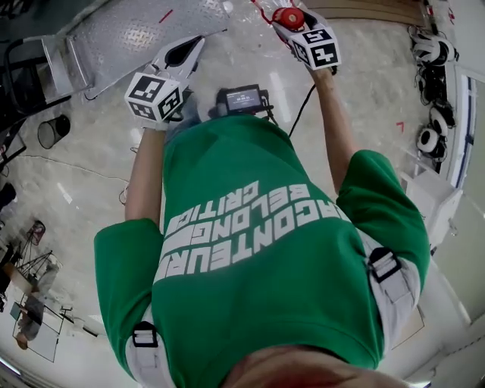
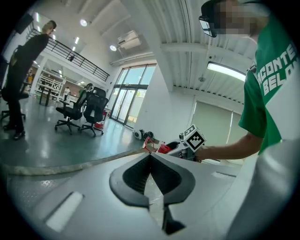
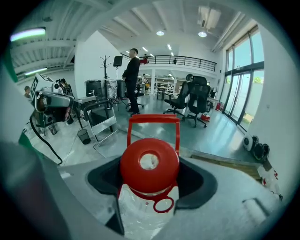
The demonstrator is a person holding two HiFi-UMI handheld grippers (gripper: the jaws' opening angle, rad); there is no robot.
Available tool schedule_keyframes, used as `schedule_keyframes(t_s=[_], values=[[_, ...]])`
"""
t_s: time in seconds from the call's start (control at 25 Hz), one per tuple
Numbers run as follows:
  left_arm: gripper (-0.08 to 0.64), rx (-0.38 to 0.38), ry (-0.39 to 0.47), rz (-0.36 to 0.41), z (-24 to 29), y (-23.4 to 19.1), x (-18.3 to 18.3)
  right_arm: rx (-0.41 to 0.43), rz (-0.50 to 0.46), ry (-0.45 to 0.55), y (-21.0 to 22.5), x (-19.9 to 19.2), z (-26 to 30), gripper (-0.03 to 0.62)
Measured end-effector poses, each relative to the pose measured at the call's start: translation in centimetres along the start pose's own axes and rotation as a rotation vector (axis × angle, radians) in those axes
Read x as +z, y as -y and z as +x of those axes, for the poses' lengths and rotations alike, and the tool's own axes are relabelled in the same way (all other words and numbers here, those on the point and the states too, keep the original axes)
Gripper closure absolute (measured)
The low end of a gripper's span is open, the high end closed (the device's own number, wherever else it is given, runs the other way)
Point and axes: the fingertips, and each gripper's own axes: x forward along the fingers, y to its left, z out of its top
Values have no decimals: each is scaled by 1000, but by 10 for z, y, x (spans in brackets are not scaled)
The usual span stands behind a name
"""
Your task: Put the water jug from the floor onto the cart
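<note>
The water jug (image 1: 289, 17) has a red cap, a red carry handle and a clear body. My right gripper (image 1: 297, 26) is shut on it at the neck and holds it off the floor at the top of the head view. In the right gripper view the red cap (image 3: 150, 164) fills the gap between the jaws, with the handle (image 3: 153, 119) beyond it. The cart (image 1: 129, 34) is a diamond-plate platform at the top left, seen farther off as the cart (image 3: 104, 123). My left gripper (image 1: 195, 45) hovers over the cart's near edge, shut and holding nothing; its fingertips (image 2: 150, 155) meet.
A black bin (image 1: 53, 130) stands on the floor left of the cart. White round devices (image 1: 432, 53) line the right wall. A person in black (image 3: 132, 79) stands behind the cart, with office chairs (image 3: 197, 101) to the right. A cable (image 1: 68, 168) crosses the floor.
</note>
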Motion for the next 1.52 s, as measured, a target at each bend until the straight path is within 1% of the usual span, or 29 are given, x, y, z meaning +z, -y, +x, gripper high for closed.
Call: schedule_keyframes(t_s=[0.16, 0.28, 0.52, 0.68, 0.8, 0.96, 1.28, 1.52], values=[[545, 64, 34, -31, -23, -43, 4, 38, -32, -1, -14, 30, 31, 291], [543, 89, 59, -50, -40, -80, 8, 55, -46, -1, -30, 53, 57, 291], [543, 92, 71, -63, -59, -147, 22, 73, -65, -5, -55, 98, 96, 291], [545, 82, 73, -79, -63, -208, 36, 80, -75, -33, -65, 127, 136, 291], [545, 85, 76, -92, -68, -245, 48, 90, -71, -43, -72, 151, 159, 291], [545, 92, 91, -100, -78, -272, 63, 96, -77, -50, -77, 178, 179, 291], [545, 118, 95, -137, -100, -329, 77, 124, -106, -66, -93, 228, 225, 291], [545, 125, 96, -158, -112, -358, 81, 149, -120, -84, -108, 248, 256, 291]])
